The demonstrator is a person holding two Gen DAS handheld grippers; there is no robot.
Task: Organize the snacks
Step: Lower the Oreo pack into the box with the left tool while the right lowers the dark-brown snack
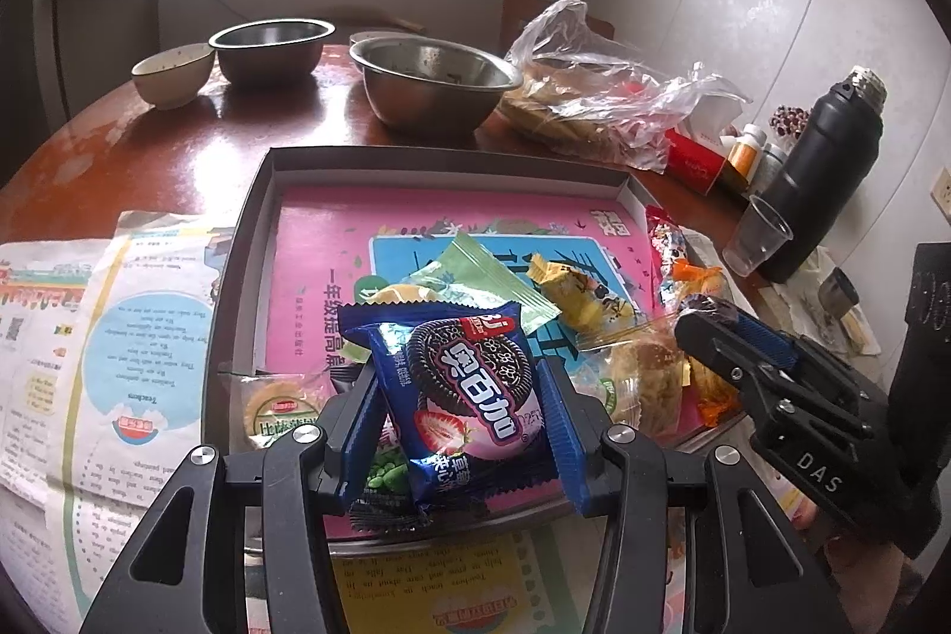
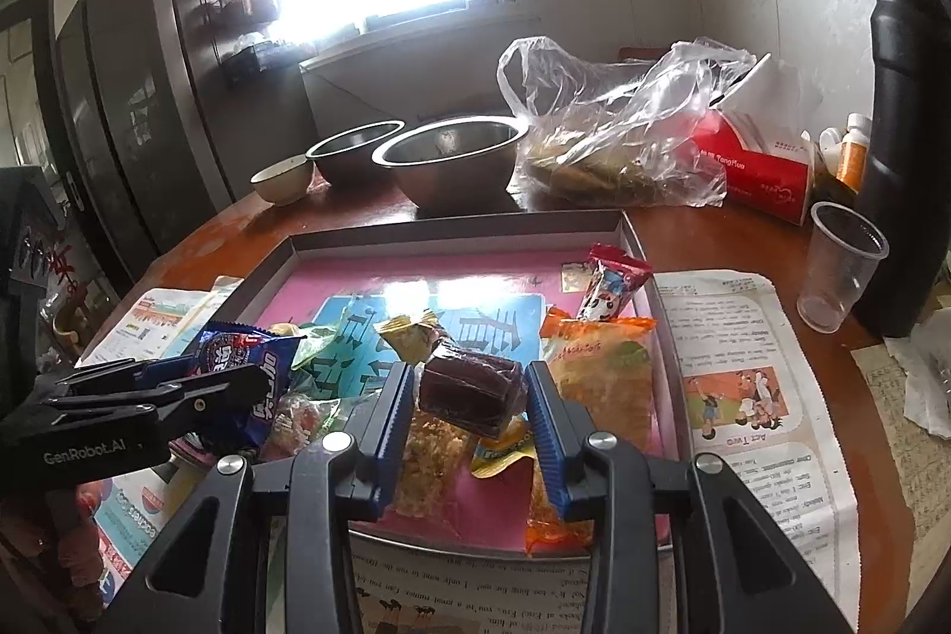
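Left gripper (image 1: 460, 417): clamped on a blue cookie pack (image 1: 469, 384), held above the near edge of the tray (image 1: 249, 242). The pack's long axis runs away from the camera, tilted slightly left at the far end; printed face up.

Right gripper (image 2: 469, 399): clamped on a dark red block (image 2: 472, 390) in clear wrap, held over the tray's near right part. Its long axis lies across the jaws, roughly level.

Tray: shallow grey box on the desk (image 1: 178, 147), with a pink book (image 1: 321, 242) lying flat inside. Loose snacks rest on the book beneath and beyond both grippers: a green packet (image 1: 481, 277), a yellow packet (image 1: 573, 292), an orange packet (image 2: 600, 366), a red-and-white packet (image 2: 612, 280) against the right wall, and a clear-wrapped pastry (image 1: 645, 378). The pile crowds the tray's near half; the far half is bare.

Printed paper (image 1: 101, 313) lies under and beside the tray on both sides.

Right of tray: one clear cup (image 2: 841, 265), one black flask (image 2: 906, 117).

Far side: two steel bowls (image 1: 431, 78), one small ceramic bowl (image 1: 172, 72), one plastic bag (image 2: 624, 129) of food, one red box (image 2: 767, 170), at least one orange bottle (image 2: 853, 153).
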